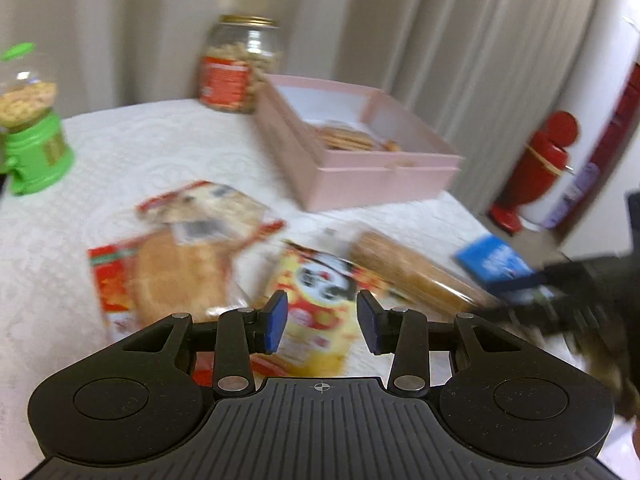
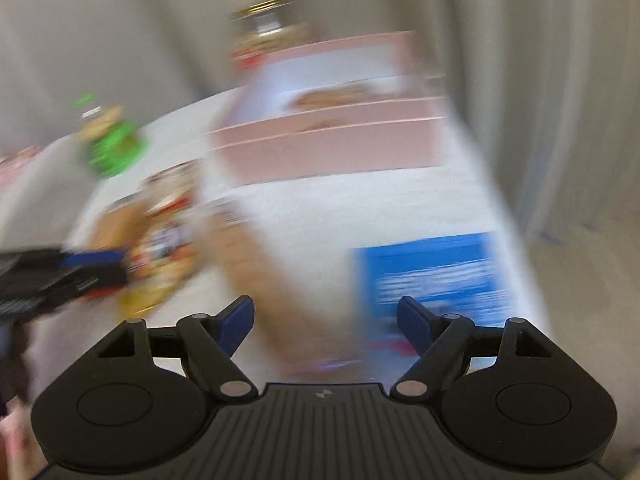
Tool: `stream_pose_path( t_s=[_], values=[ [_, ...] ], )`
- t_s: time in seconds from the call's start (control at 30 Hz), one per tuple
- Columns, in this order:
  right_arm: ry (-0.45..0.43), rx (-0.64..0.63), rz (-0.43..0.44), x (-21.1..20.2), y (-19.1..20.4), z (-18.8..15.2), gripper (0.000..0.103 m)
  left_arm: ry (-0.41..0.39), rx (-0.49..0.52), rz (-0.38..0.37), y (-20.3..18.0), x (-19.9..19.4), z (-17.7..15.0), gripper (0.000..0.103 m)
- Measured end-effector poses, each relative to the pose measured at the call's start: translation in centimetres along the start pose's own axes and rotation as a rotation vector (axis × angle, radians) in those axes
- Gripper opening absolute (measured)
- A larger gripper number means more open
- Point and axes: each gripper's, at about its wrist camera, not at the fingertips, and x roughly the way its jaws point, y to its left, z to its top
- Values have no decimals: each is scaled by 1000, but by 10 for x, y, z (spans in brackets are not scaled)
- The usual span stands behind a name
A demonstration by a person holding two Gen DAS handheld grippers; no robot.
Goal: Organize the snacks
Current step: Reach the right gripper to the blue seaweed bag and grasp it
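Here the left gripper hangs over the yellow snack bag at lower centre of its view, jaws parted with nothing between them, seemingly lined up to straddle the bag for a pick. The right gripper is spread wide and empty too, low in its badly blurred view, with the blue packet just above its right finger and a long brown biscuit pack near its left one; which it aims for I cannot tell.

The pink box, upper centre, is open and already holds some biscuits, so it looks like the place for the loose snacks. Two red flat packs lie left of the bag. A jar and a green dispenser stand farther back, clear of the path.
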Motion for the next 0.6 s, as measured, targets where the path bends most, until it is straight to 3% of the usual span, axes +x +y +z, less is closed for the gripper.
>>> stream_pose_path(
  t_s=[0.13, 0.3, 0.43, 0.6],
  values=[
    [20, -129, 37, 12, 34, -2, 80, 4, -60, 60, 19, 5, 4, 43],
    [-153, -224, -179, -23, 24, -1, 80, 16, -100, 51, 30, 7, -3, 43],
    [-180, -91, -322, -35, -27, -2, 82, 7, -121, 42, 31, 9, -5, 43],
    [-115, 139, -276, -29, -78, -17, 82, 4, -158, 21, 37, 9, -6, 42]
  ],
)
